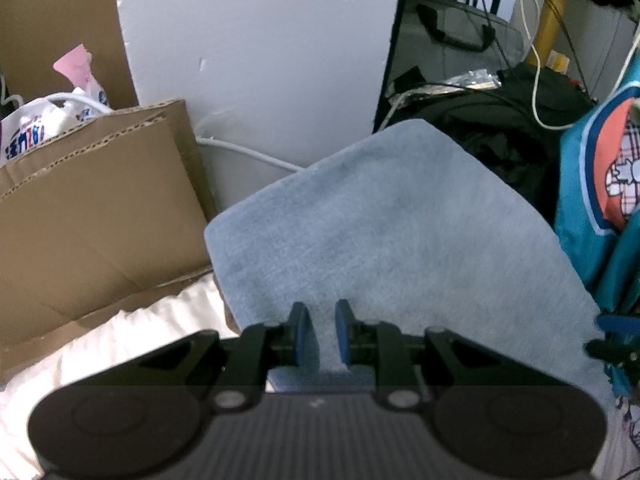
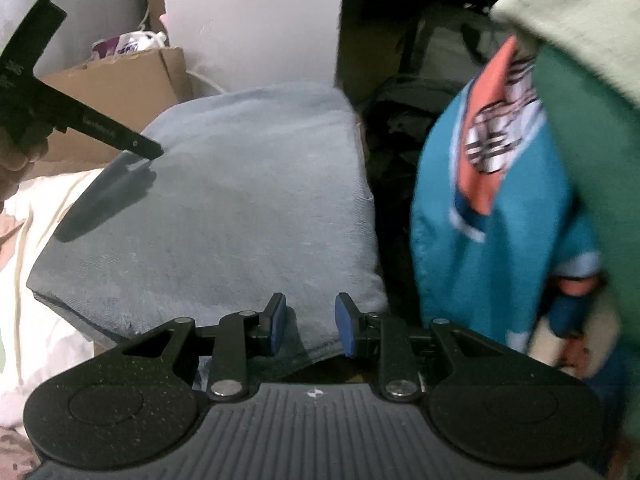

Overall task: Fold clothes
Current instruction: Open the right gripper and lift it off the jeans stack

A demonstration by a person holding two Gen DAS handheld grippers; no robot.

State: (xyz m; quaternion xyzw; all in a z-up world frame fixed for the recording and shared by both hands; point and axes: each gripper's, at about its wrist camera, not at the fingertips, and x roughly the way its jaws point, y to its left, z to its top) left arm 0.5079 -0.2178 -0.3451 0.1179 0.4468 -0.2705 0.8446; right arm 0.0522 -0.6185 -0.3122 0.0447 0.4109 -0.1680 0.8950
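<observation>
Two grippers work over one folded light-blue garment [image 1: 392,216], a soft fleece-like rectangle lying flat ahead of both pairs of fingers. The left gripper [image 1: 322,330] points down at the near part of that garment; its blue pads [image 1: 303,334] stand a narrow gap apart, and the blue cloth shows in the gap, but whether the pads pinch a fold or only hover over the surface cannot be told. Left of its fingers lies a white sheet [image 1: 120,344], and beyond that a brown cardboard box [image 1: 100,216] with a white plastic bag [image 1: 44,120] behind it. Ahead of the fingers, past the garment's far edge, stands a pale wall [image 1: 260,52]; to the right of it a dark heap with white cables [image 1: 532,60]. The right gripper [image 2: 310,322] hovers over the near right corner of the folded garment [image 2: 240,208], its pads [image 2: 279,320] parted somewhat wider with nothing gripped between them. Far left of its fingers the left gripper's black finger [image 2: 120,136] touches the garment's far left part, with a hand [image 2: 16,164] behind it. Right of the right fingers hangs a teal garment with an orange printed patch [image 2: 492,216], blurred, beside a green cloth [image 2: 588,128].
</observation>
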